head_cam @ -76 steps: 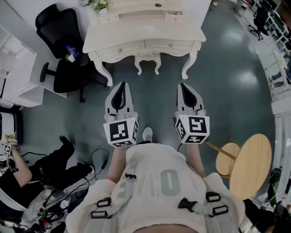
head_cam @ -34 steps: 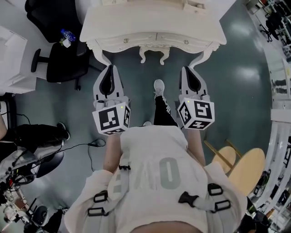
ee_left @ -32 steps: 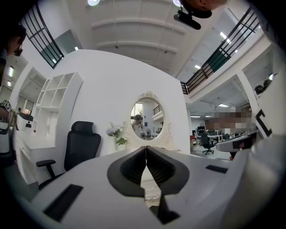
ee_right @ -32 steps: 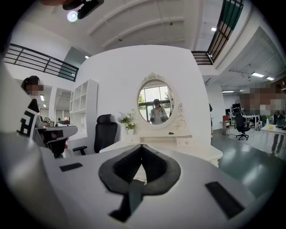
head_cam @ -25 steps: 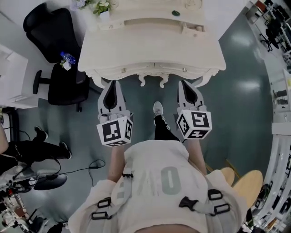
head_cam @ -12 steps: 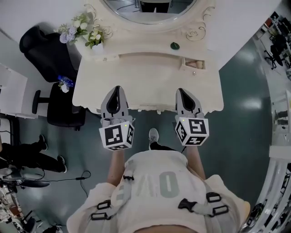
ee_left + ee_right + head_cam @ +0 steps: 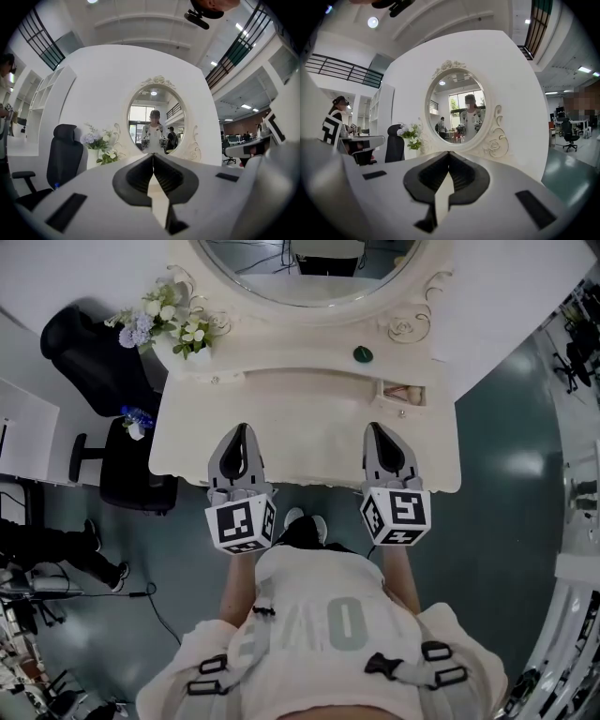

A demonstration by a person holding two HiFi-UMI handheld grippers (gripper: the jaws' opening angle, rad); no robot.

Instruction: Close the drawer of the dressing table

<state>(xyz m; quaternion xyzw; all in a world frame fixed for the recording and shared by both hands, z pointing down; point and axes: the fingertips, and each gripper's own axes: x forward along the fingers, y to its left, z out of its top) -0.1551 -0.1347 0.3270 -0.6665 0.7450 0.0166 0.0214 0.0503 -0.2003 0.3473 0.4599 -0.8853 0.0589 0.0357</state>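
The dressing table (image 7: 305, 442) stands against a white wall, with its oval mirror (image 7: 309, 268) rising from its back edge. The drawer (image 7: 403, 393) is a small one at the right end of the table's raised back shelf; it stands pulled out toward the table's front, and something pale lies in it that I cannot make out. A small green thing (image 7: 363, 354) sits on that shelf just left of the drawer, and a vase of flowers (image 7: 173, 324) stands at the table's back left corner. The left gripper (image 7: 240, 428) hovers over the front left part of the tabletop, pointing toward the mirror, its jaws pressed together with nothing between them. The right gripper (image 7: 377, 426) hovers over the front right part, level with the left one and well short of the drawer; its jaws are likewise pressed together and empty. A black chair (image 7: 94, 371) stands left of the table with a blue bottle (image 7: 134, 418) on its seat. The person's shoe (image 7: 295, 518) shows on the floor just before the table's front edge.
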